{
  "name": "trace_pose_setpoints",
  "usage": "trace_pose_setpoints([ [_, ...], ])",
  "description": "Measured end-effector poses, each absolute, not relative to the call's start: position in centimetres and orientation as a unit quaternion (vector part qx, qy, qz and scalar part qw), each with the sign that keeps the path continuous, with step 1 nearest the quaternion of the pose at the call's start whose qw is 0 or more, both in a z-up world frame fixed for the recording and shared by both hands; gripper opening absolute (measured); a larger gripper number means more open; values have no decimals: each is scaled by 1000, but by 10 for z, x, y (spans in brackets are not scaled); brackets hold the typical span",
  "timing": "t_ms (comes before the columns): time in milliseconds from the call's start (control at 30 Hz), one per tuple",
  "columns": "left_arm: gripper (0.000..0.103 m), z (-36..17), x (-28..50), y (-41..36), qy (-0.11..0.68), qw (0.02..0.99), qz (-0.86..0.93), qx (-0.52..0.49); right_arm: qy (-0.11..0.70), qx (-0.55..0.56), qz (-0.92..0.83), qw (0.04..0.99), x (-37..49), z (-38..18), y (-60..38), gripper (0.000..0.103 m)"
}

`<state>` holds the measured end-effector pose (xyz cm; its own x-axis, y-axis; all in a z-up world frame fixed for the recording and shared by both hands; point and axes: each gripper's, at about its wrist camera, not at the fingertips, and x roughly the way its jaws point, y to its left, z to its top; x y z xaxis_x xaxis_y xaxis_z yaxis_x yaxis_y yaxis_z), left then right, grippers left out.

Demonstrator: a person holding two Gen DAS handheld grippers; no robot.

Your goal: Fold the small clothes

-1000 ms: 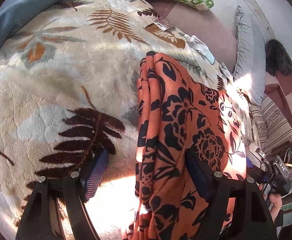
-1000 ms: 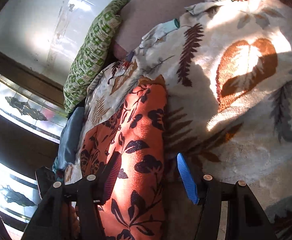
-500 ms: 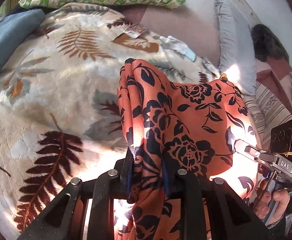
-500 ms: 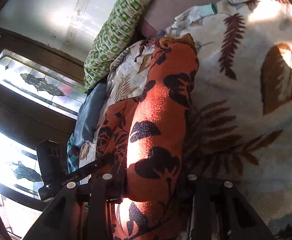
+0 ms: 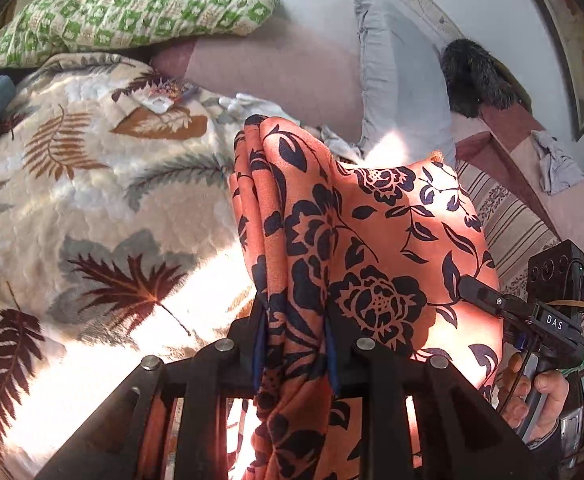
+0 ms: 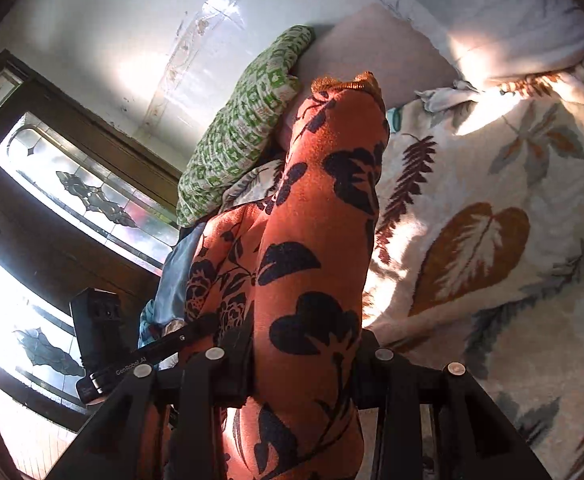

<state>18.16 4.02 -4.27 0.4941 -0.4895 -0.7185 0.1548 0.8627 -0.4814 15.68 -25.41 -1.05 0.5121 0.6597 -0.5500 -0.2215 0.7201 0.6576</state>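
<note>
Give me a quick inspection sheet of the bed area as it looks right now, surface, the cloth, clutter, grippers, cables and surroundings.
Surface: leaf-print blanket covers the bed, with patches of sun.
Job's things: orange floral cloth, bunched and lifted between both grippers, its far end draped toward the blanket.
Clutter: small packet and pale crumpled cloth lie on the blanket near the pillows.
Grippers: left hand-held gripper shut on the cloth; right hand-held gripper shut on the cloth.
Cables: thin dark cable by the hand under the right gripper's handle.
Surroundings: green checked pillow, grey pillow, stained-glass window, pale wall.
</note>
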Motion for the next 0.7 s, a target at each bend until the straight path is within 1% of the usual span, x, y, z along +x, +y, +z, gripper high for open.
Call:
trace_pose_setpoints([
  [67,29,-69,184,29,486,838,-183,-170,438,273,254,818,160,-38,-264,38],
  [100,29,-86,186,25,502,831,-172,-165,453,278,248,810,165,-55,-269,41],
  [133,33,-105,186,22,523,822,-154,-161,472,278,234,803,170,-76,-272,48],
  [167,47,-123,188,22,547,809,-139,-163,498,267,205,799,175,-100,-274,61],
  [200,56,-132,186,27,549,802,-143,-189,526,254,167,794,178,-121,-277,65],
  [233,58,-132,183,33,541,802,-142,-207,532,260,157,791,175,-134,-282,67],
  [267,62,-127,181,37,541,803,-140,-205,507,278,168,798,170,-133,-288,67],
  [300,65,-119,178,40,537,810,-132,-193,500,277,164,804,165,-127,-292,68],
  [400,67,-85,165,46,494,847,-121,-155,465,229,135,845,153,-93,-295,68],
  [433,69,-75,159,47,478,857,-122,-148,447,225,139,854,146,-79,-296,68],
  [467,75,-67,152,48,465,865,-124,-144,430,231,152,859,139,-65,-296,69],
  [500,78,-64,146,48,455,870,-128,-141,415,241,169,861,133,-52,-294,70],
  [533,83,-66,141,45,451,874,-128,-130,403,253,190,859,126,-42,-290,72],
  [600,84,-86,142,36,475,870,-104,-78,393,279,235,844,112,-36,-281,75],
  [633,84,-103,144,32,501,859,-88,-54,398,294,252,831,107,-41,-274,77],
  [667,84,-119,146,32,516,851,-82,-51,412,306,262,817,106,-53,-268,78],
  [700,84,-126,145,37,511,853,-82,-72,440,311,260,802,108,-72,-259,78],
])
